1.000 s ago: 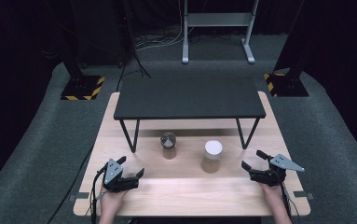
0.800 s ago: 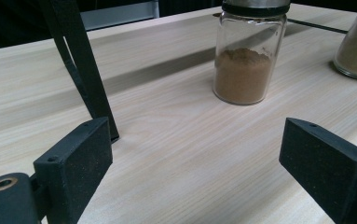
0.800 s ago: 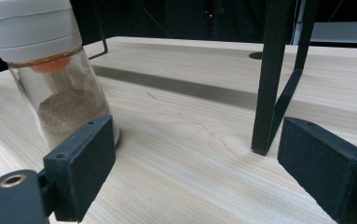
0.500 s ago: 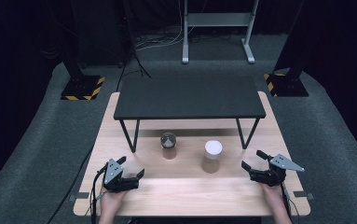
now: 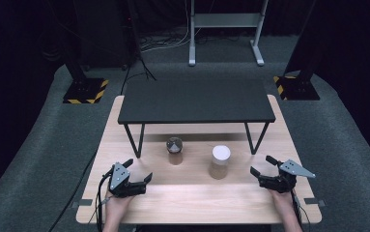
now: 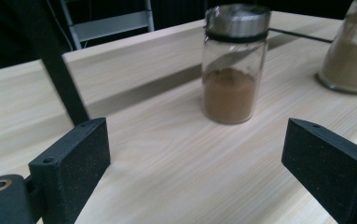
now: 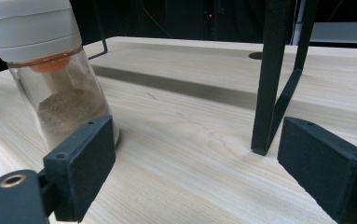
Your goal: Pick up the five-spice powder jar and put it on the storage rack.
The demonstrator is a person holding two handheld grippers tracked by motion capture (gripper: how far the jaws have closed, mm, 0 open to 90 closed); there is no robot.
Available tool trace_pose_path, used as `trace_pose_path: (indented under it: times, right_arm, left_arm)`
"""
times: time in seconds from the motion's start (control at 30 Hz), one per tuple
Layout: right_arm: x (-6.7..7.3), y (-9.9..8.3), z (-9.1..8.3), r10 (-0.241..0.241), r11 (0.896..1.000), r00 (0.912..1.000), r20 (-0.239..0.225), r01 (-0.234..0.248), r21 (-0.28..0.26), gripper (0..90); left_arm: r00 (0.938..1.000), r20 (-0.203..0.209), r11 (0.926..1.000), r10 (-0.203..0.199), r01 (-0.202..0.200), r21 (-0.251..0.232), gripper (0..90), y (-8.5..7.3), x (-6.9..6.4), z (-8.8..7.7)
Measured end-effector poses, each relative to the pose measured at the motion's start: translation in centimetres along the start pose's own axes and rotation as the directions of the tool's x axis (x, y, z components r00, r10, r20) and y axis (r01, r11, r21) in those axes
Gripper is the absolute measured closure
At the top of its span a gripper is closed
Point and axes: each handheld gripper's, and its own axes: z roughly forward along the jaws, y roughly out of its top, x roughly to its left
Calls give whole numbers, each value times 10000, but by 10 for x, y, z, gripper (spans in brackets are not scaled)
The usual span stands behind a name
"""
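Bare tabletop (image 6: 176, 177) lay open ahead of the left gripper (image 5: 139, 170) up to the metal-lidded jar (image 6: 234, 63). Ahead of the right gripper (image 5: 262, 166), the white-lidded jar (image 7: 50, 65) stood just left and the shelf leg (image 7: 271, 74) right, with clear wood between.

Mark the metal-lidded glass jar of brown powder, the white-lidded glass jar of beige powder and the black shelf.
Metal-lidded glass jar of brown powder (image 6: 229, 95): left gripper view, glass body.
White-lidded glass jar of beige powder (image 5: 220, 153): high view, lid top.
Black shelf (image 5: 197, 100): high view, top surface.
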Motion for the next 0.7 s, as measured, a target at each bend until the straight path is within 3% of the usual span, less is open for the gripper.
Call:
trace_pose_path:
  times: [0.2, 0.7]
  right_arm:
    - [0, 0, 0, 0, 10000, 10000, 0, 0, 4, 98]
    - [0, 0, 0, -3, 10000, 10000, -18, 3, -1, 98]
  left_arm:
    - [9995, 319, 9997, 65, -72, 232, 74, 11, -2, 9]
    - [9969, 782, 9999, 8, -16, 104, 74, 34, -5, 40]
